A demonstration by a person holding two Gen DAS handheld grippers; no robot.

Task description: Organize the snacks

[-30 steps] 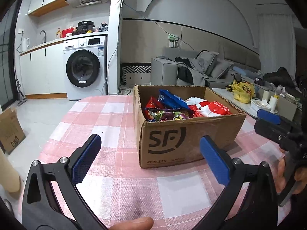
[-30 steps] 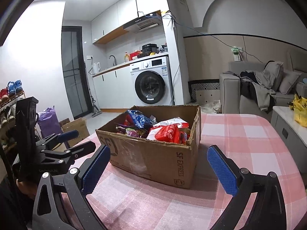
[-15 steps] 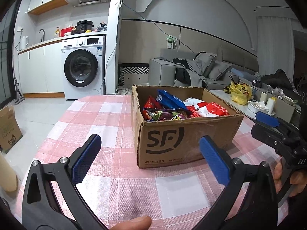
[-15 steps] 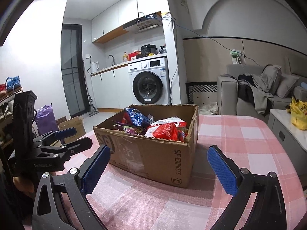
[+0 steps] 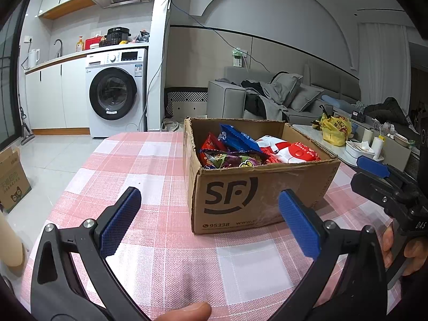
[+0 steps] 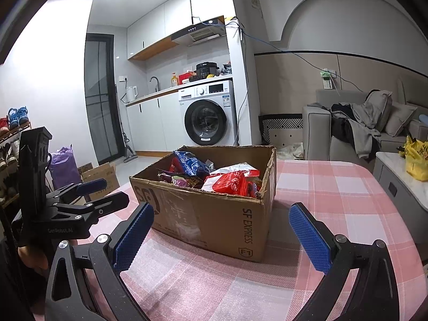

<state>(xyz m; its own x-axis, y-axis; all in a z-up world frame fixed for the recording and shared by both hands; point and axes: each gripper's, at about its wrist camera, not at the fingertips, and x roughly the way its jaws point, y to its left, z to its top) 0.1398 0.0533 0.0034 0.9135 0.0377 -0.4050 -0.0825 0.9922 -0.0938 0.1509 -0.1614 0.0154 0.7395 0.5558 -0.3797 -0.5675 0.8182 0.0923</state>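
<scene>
An open cardboard box (image 5: 256,195) marked SF stands on a pink checked tablecloth (image 5: 139,165). It holds several snack bags: a blue one (image 5: 238,139), a red and white one (image 5: 291,151) and a purple one (image 5: 235,160). The box also shows in the right wrist view (image 6: 214,219), with the snacks (image 6: 227,182) inside. My left gripper (image 5: 208,222) is open and empty, just short of the box's near wall. My right gripper (image 6: 222,235) is open and empty, facing the box's corner. Each gripper shows in the other's view, the left one (image 6: 88,195) and the right one (image 5: 374,171).
A washing machine (image 5: 115,96) and kitchen counter stand beyond the table. A grey sofa (image 5: 267,99) lies behind the box. A side table with a yellow bag (image 5: 334,128) is to the right. A cardboard box (image 5: 10,182) sits on the floor at left.
Both grippers have shifted slightly relative to the box and stay open. The box and snacks have not moved.
</scene>
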